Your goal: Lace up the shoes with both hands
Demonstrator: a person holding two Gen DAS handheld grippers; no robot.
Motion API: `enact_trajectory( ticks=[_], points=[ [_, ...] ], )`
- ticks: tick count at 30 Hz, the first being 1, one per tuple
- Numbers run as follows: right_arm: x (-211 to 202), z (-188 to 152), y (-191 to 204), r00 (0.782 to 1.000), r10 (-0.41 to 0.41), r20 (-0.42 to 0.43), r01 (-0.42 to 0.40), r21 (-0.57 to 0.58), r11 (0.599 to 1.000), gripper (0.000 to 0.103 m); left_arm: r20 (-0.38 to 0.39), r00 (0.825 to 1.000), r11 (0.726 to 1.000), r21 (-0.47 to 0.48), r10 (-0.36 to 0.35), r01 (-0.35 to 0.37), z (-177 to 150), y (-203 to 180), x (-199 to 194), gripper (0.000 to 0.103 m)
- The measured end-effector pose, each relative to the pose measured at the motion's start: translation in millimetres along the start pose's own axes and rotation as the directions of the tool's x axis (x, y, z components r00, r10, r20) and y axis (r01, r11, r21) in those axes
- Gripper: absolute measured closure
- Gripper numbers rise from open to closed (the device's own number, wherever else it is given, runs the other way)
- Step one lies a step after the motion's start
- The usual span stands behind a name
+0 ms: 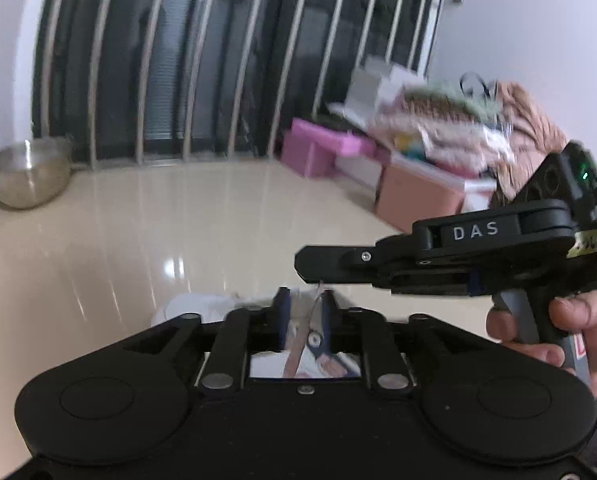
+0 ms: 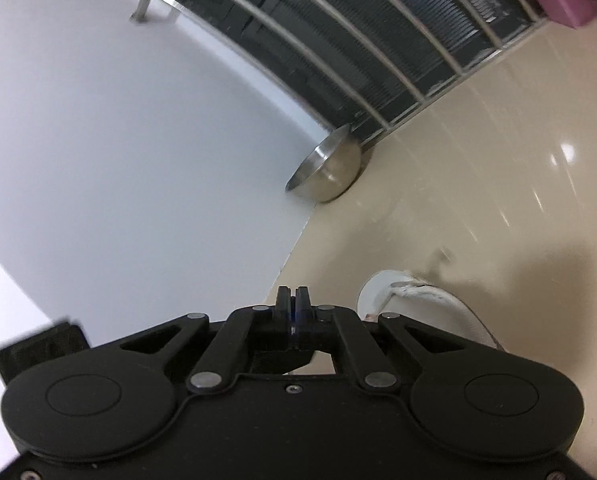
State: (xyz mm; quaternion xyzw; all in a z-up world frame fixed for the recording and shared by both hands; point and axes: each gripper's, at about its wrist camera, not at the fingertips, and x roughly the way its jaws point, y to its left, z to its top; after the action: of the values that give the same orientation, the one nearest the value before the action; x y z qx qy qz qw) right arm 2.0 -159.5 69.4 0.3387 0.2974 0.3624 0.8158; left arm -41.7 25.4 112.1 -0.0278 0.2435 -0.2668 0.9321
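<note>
Lace: thin, limp, slippery; best pinched near tip, just ahead of parted left gripper. Right gripper clenched, seemingly on lace.

This looks like a room in a home, used partly for storage. A glossy cream tiled floor meets plain white walls and a dark window behind metal security bars. In one corner stand pink boxes and cardboard cartons piled with bagged fabrics, while a steel bowl sits on the floor.
</note>
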Motion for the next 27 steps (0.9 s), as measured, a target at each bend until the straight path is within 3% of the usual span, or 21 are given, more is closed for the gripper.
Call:
enact_trajectory(
  ticks=[2, 7, 10, 14, 15, 17, 19, 20, 22, 24, 26, 27],
  points=[
    [0, 1, -5, 1.0, 0.025, 0.002, -0.025, 0.042, 0.999, 0.103, 0.005, 0.999, 0.999, -0.034, -0.035, 0.035, 0, 2, 2, 0.086],
    [0, -3, -13, 1.0, 0.029, 0.008, -0.029, 0.1, 0.995, 0.103, 0.007, 0.997, 0.993, -0.098, -0.072, 0.072, -2, 7, 4, 0.101],
    [1, -6, -12, 1.0, 0.023, 0.006, -0.023, 0.105, 0.994, 0.103, 0.008, 0.996, 0.987, -0.134, -0.089, 0.089, -4, 12, 6, 0.102],
    [6, -5, -7, 1.0, 0.003, -0.003, -0.003, 0.075, 0.997, 0.097, -0.016, 0.998, 0.984, -0.171, -0.059, 0.055, -2, 25, 11, 0.102],
    [6, -4, -4, 1.0, -0.019, 0.0, 0.019, 0.046, 0.999, 0.094, -0.022, 0.998, 0.983, -0.18, -0.05, 0.046, -1, 28, 12, 0.102],
    [-1, 3, 3, 0.994, -0.104, 0.036, 0.105, -0.045, 0.993, 0.065, -0.067, 0.997, 0.981, -0.196, -0.027, 0.014, 3, 40, 19, 0.102],
    [-6, 9, 18, 0.974, -0.213, 0.082, 0.227, -0.247, 0.942, 0.066, -0.128, 0.991, 0.979, -0.205, -0.037, 0.01, 9, 52, 31, 0.102],
    [-6, 8, 27, 0.964, -0.251, 0.087, 0.265, -0.372, 0.89, 0.069, -0.159, 0.986, 0.98, -0.197, -0.04, 0.008, 11, 56, 39, 0.102],
    [10, 1, 41, 0.94, -0.336, 0.062, 0.3, -0.62, 0.725, 0.071, -0.211, 0.976, 0.983, -0.181, -0.053, 0.015, 13, 58, 57, 0.102],
    [28, -8, 45, 0.909, -0.413, 0.058, 0.32, -0.733, 0.6, 0.071, -0.25, 0.966, 0.98, -0.196, -0.071, 0.021, 11, 60, 74, 0.102],
    [47, -11, 41, 0.879, -0.475, 0.028, 0.309, -0.793, 0.525, 0.072, -0.27, 0.959, 0.972, -0.234, -0.086, 0.022, 8, 66, 81, 0.102],
    [53, -11, 40, 0.879, -0.476, -0.002, 0.282, -0.804, 0.524, 0.074, -0.283, 0.955, 0.967, -0.254, -0.093, 0.019, 6, 69, 85, 0.102]
  ],
)
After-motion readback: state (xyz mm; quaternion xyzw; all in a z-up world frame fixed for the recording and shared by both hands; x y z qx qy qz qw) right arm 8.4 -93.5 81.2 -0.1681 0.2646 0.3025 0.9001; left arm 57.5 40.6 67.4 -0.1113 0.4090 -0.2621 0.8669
